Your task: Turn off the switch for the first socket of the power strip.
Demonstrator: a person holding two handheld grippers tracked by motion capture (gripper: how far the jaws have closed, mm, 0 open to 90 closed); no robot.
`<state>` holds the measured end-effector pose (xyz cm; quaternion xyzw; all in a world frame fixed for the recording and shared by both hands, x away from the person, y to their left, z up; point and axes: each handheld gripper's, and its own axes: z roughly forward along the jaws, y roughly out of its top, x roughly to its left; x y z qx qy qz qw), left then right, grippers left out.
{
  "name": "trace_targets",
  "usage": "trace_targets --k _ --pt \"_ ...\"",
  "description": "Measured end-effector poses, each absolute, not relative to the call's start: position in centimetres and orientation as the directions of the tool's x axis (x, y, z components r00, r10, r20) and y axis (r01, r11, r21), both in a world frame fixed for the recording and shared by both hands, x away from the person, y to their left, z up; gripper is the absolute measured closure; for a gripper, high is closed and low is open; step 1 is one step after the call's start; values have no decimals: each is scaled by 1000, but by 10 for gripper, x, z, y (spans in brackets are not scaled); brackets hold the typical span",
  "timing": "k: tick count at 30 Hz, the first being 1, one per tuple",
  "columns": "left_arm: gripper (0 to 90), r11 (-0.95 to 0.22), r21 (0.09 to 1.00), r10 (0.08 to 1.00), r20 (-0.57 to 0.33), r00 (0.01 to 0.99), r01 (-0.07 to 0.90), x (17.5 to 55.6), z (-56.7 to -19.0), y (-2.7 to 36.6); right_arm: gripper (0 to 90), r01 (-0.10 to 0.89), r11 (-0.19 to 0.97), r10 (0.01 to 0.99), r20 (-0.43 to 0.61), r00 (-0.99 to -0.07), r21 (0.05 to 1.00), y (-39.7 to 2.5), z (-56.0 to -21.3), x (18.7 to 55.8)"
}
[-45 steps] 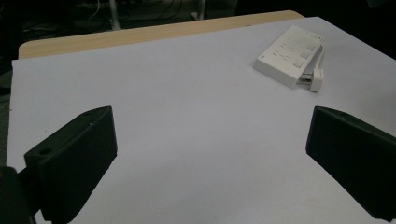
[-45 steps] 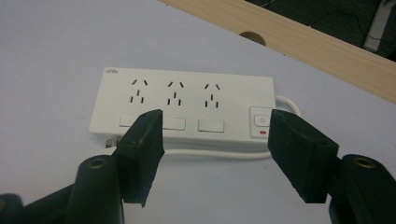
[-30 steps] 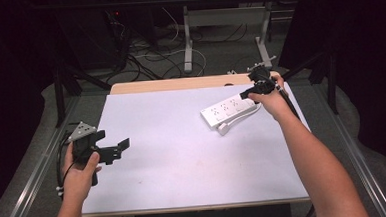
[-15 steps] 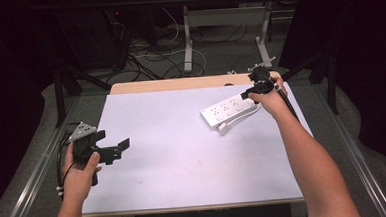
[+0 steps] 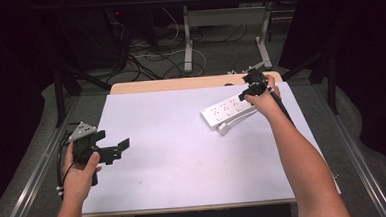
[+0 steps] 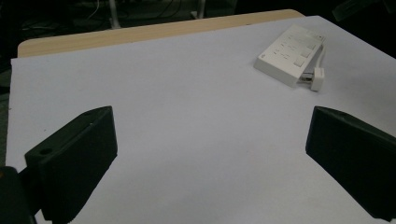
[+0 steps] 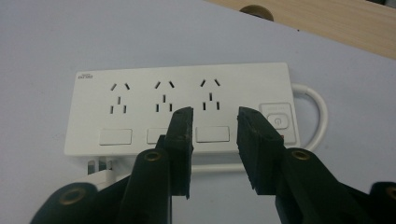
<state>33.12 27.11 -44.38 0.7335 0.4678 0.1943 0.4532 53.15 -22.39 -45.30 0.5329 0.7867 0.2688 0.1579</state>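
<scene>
A white power strip (image 5: 228, 111) lies near the far right corner of the bench (image 5: 184, 179), its white cord (image 5: 241, 117) looped along its near side with the plug (image 5: 223, 129) just beside it. The right tongs (image 7: 212, 126) hang over the strip's switch end, jaws partly spread, gripping nothing. The left tongs (image 5: 114, 148) are held at the near left edge, jaws spread wide and empty. The bench top is covered in white, with a bare wood strip (image 5: 179, 83) along its far edge. Beyond it, cables (image 5: 148, 56) lie on the dark floor.

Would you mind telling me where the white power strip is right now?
In the high view the power strip lies on the white table's far right part, just under the right hand-held gripper.
</scene>
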Motion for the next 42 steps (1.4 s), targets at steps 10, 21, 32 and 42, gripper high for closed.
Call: trace_targets --k 10,21,32,42 --pt "20 -151 847 862 -140 487 511 331 -443 271 707 762 319 917 21 -399 563 -215 -463 536" --pt "20 -147 850 863 -139 485 506 331 -443 272 892 810 289 927 63 -370 509 -210 -479 539" --pt "21 -154 848 862 -136 489 507 332 -443 271 900 821 290 929 62 -365 492 -205 -489 543" --pt "21 -152 849 862 -136 488 505 331 -442 272 900 822 290 931 56 -361 491 -202 -498 548"
